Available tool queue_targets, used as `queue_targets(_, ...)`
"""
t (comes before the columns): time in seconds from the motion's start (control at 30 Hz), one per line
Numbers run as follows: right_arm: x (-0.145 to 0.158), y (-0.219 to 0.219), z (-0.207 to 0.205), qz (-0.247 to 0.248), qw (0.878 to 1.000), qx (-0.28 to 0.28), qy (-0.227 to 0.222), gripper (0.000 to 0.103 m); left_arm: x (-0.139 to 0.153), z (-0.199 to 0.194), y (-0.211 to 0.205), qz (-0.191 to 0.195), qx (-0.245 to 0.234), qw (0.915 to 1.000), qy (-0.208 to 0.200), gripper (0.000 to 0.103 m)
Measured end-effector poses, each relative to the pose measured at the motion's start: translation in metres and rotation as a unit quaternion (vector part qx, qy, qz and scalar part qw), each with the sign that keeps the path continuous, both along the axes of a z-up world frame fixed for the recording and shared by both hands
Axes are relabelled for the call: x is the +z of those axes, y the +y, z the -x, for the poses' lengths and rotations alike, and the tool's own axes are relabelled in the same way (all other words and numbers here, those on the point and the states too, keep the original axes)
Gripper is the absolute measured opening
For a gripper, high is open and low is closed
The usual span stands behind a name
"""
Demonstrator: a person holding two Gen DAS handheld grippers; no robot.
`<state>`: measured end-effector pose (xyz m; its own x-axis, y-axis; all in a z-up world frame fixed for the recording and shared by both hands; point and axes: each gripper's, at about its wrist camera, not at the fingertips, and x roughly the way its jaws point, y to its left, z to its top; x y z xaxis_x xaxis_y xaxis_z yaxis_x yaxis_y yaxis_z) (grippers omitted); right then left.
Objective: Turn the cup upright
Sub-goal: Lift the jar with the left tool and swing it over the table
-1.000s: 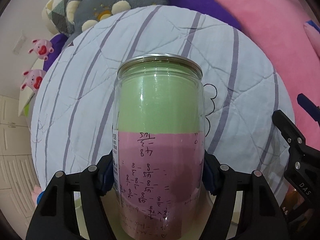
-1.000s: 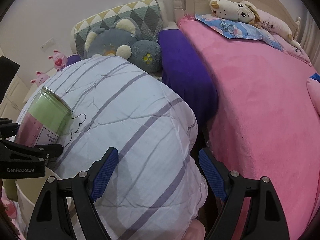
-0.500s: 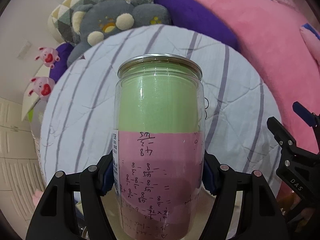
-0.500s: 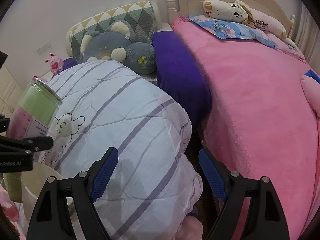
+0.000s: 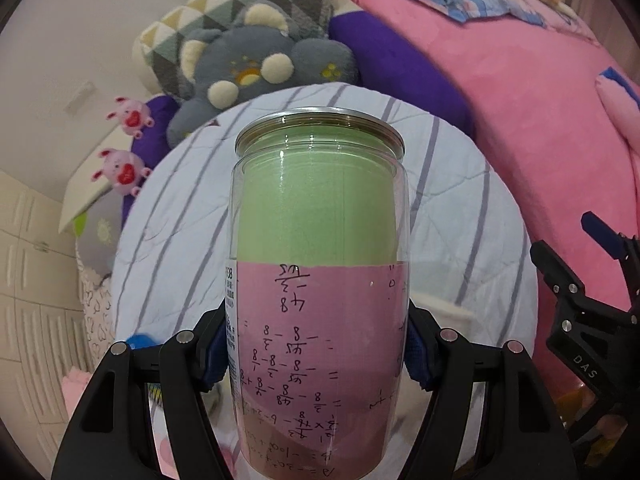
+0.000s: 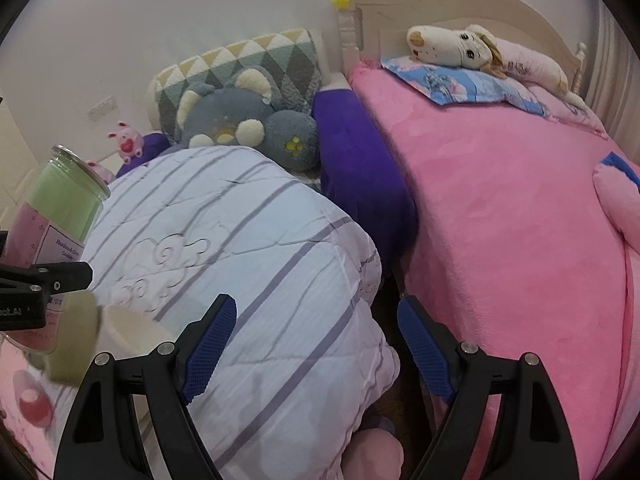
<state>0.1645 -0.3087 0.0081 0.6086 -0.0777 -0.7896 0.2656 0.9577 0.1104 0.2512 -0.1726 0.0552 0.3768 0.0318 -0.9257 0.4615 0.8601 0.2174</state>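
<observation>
The cup is a clear cylinder lined with green paper at its far half and pink paper with handwritten sums at its near half, metal rim at the far end. My left gripper is shut on the cup's pink half, blue pads on both sides, and holds it in the air. The cup also shows at the left edge of the right wrist view, tilted, with the left gripper's black arm across it. My right gripper is open and empty, over a striped quilt.
A white striped quilt bundle lies under both grippers. A pink bed fills the right, with a purple cushion and a grey plush toy behind. A cream round container sits low at the left.
Both cameras have tilted upward, so more of the pillows, wall and headboard shows. The cup stays clamped in the left gripper. The right gripper stays open.
</observation>
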Motion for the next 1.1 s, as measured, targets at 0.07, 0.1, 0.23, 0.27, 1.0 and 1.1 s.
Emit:
queue_targets(0.07,0.005,0.007,0.008,0.003,1.0,0.013,-0.006,0.084,0.006,0.013,0.008,0.012,0.006,0.9999,-0.002,0.071)
queue_targets(0.1,0.008,0.011,0.01,0.003,1.0,0.025,-0.011,0.084,0.008,0.02,0.013,0.015,0.009,0.9998,-0.003,0.071)
queue_targets(0.23,0.015,0.028,0.028,0.013,0.998,0.053,-0.028,0.084,0.01,0.051,0.026,0.009,0.018,0.9997,-0.016,0.071)
queue_targets(0.27,0.016,0.032,0.034,0.014,0.998,0.058,-0.03,0.084,0.009,0.059,0.029,0.011,0.019,0.9997,-0.014,0.071)
queue_targets(1.0,-0.018,0.107,0.097,0.093,0.99,0.098,0.044,0.084,-0.059,0.157,0.108,0.087,0.096,0.9916,0.006,0.071)
queue_targets(1.1,-0.023,0.116,0.097,0.1,0.987,0.109,0.054,0.084,-0.073,0.153,0.115,0.086,0.114,0.9896,0.018,0.071)
